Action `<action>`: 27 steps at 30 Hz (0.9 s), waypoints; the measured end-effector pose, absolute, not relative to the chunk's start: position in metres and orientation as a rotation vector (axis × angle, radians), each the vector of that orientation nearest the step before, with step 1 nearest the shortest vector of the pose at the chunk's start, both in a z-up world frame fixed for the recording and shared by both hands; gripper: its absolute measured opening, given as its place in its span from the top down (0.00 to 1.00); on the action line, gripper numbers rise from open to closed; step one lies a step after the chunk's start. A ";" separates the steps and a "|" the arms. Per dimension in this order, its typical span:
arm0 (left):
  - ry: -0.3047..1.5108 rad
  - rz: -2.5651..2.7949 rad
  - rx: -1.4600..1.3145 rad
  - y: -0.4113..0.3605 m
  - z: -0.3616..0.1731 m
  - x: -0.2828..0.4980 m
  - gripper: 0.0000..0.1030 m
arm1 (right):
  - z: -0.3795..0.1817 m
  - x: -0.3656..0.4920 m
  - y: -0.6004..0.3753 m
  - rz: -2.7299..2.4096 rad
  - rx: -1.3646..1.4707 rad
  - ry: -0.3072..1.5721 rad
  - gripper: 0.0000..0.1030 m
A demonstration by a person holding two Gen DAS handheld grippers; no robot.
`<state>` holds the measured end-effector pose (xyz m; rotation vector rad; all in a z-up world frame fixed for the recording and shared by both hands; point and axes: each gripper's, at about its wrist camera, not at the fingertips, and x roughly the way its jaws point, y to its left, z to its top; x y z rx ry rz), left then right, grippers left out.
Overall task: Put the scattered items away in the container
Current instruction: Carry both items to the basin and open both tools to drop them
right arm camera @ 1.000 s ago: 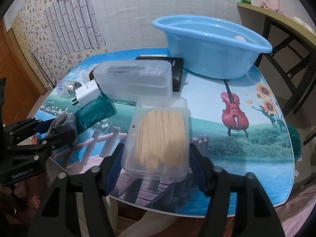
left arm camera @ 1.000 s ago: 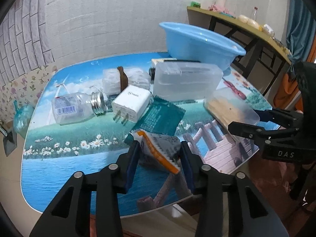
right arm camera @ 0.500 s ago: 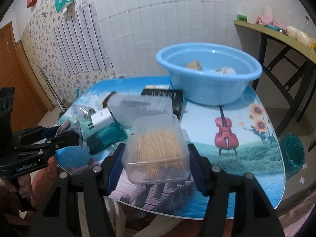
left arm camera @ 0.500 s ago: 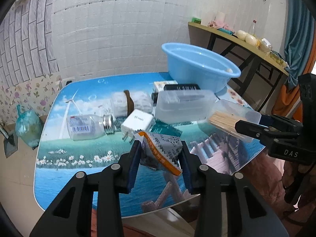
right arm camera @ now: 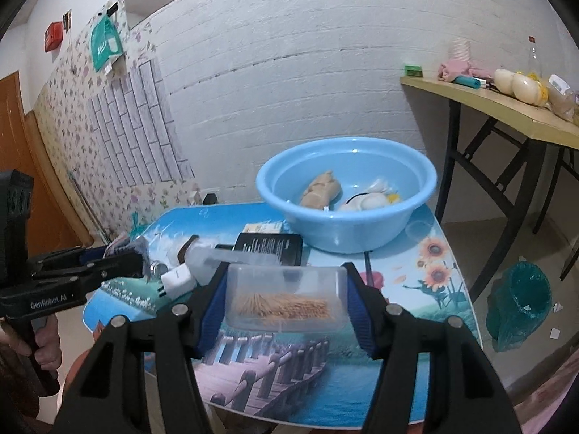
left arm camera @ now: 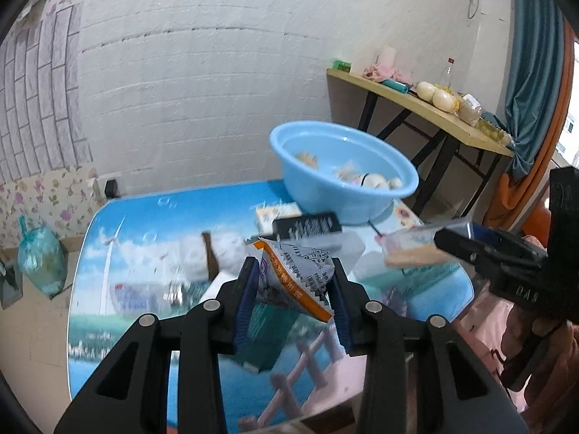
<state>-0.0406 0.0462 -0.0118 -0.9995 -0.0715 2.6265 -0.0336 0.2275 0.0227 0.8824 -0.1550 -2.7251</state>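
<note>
Working above a cluttered table, with the basin at its far end, at 12 o'clock from the right gripper and about 1 o'clock from the left gripper, and with a few things lying in it. On the right, clamped on the box by two opposite sides, clear of the table, sticks loose inside. Thin clear plastic, so apt to bow or squirt out of the jaws under too hard a squeeze; apt to pop open and scatter sticks if tipped steeply over the rim. Might also clip the basin's near wall if carried in too low, and shove it toward the table's far edge. On the left, pinched on the packet across its crumpled middle, likewise held in the air. Soft and slick by the look of it, so liable to slide out on a quick swing and land back among the clutter at 10 o'clock of the box. Worth minding the grippers themselves as well: side by side, near each other, presumably bound for one basin, so likely to knock together unless taken in turn.
</note>
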 end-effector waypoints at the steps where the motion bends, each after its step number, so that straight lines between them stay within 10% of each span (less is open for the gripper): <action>1: -0.067 2.626 -0.996 0.048 -0.011 -0.044 0.64 | 0.023 -0.035 0.228 -2.723 0.883 -0.149 0.43; 27: 0.071 2.500 -0.969 0.135 -0.003 -0.165 0.64 | 0.039 -0.116 0.278 -2.807 0.742 -0.235 0.43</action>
